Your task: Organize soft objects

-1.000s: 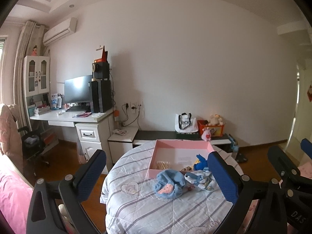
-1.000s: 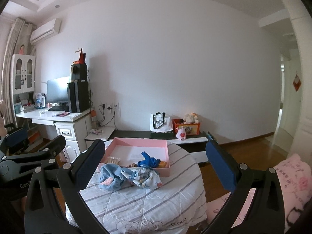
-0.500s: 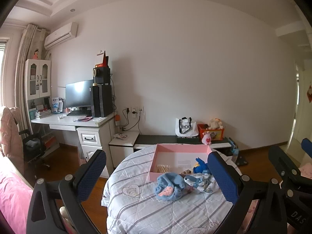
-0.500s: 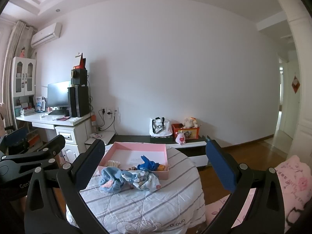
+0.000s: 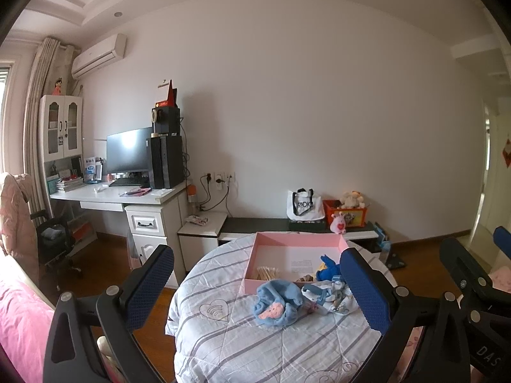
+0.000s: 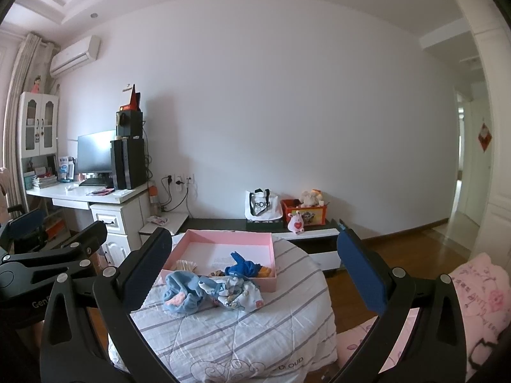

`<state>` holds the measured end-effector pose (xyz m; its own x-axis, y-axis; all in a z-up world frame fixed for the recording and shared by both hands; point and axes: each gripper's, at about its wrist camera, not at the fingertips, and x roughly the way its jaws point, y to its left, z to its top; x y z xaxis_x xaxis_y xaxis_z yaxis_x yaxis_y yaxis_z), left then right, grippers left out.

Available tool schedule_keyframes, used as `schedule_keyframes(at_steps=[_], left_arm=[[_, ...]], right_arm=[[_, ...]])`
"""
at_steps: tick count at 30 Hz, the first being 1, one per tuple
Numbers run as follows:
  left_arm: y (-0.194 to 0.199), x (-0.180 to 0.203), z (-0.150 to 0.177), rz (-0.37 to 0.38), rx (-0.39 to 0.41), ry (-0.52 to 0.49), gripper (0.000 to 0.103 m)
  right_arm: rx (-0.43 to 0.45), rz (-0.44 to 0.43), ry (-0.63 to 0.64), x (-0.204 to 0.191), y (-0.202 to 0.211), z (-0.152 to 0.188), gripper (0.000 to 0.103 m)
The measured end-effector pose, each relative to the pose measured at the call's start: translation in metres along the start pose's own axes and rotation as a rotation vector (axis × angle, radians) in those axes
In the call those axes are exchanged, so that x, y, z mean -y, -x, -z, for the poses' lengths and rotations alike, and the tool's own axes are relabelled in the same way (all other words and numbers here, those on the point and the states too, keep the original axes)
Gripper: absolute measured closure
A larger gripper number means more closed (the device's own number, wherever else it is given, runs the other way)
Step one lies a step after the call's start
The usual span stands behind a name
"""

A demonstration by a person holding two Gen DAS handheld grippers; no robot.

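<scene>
Two soft items are outside the box: blue plush [image 5: 277,302] and a printed cloth [image 5: 332,293], touching each other, just off the box's near wall, toward the surface's far side. One blue toy [image 5: 329,271] is already in the pink box [image 5: 297,239], at its near right corner; cotton swabs [image 5: 267,273] sit in the near left corner, plus small brownish bits I can't identify between them. The rest of the box floor is bare.

Judgement: early stage, one in and two to go.

Left tongs [image 5: 255,290]: wide open, holding nothing, hanging well back from the surface [image 5: 223,344] and framing the pile. Right tongs [image 6: 252,274]: same, wide open, empty, also well apart from the items.

Next is probably a reach in for the plush, the nearest piece. The cloth is floppy and may drag with it since they touch.
</scene>
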<state>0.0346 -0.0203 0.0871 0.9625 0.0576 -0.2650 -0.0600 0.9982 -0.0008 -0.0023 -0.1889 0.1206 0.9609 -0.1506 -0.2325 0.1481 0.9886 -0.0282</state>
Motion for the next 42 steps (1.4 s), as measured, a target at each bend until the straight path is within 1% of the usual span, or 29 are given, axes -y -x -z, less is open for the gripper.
schedule_keyframes(at_steps=[14, 20, 32, 42], left_arm=[[-0.01, 0.002, 0.003, 0.0, -0.02, -0.001, 0.0], [-0.018, 0.001, 0.006, 0.0, -0.046, -0.001, 0.0], [-0.057, -0.001, 0.011, -0.001, -0.146, -0.009, 0.0], [-0.104, -0.002, 0.015, -0.005, -0.263, -0.029, 0.0]], right_arm=[[-0.02, -0.003, 0.001, 0.0, -0.008, 0.003, 0.0], [-0.045, -0.009, 0.002, -0.001, -0.016, 0.009, 0.0], [-0.15, -0.022, 0.008, -0.007, -0.051, 0.026, 0.0], [-0.279, -0.046, 0.009, -0.01, -0.098, 0.051, 0.0]])
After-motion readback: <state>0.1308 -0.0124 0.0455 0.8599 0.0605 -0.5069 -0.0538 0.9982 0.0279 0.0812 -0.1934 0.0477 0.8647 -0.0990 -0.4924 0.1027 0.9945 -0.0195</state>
